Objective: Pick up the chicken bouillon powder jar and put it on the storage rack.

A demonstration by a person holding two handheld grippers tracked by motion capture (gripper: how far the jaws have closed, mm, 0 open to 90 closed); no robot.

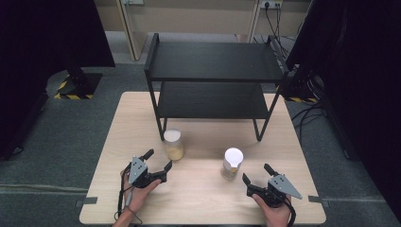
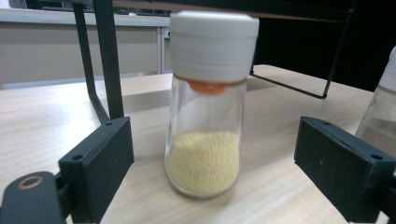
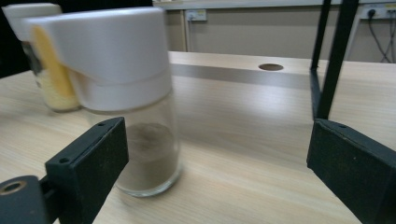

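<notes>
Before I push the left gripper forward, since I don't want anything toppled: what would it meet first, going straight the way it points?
Most likely the jar of yellow grains, standing upright between the open jaws of the left gripper and not yet touched. The black shelf stands behind it.

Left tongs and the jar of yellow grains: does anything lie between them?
Nothing. In the left gripper view, bare table lies between the open left tongs and the jar of yellow grains; the high view agrees.
</notes>
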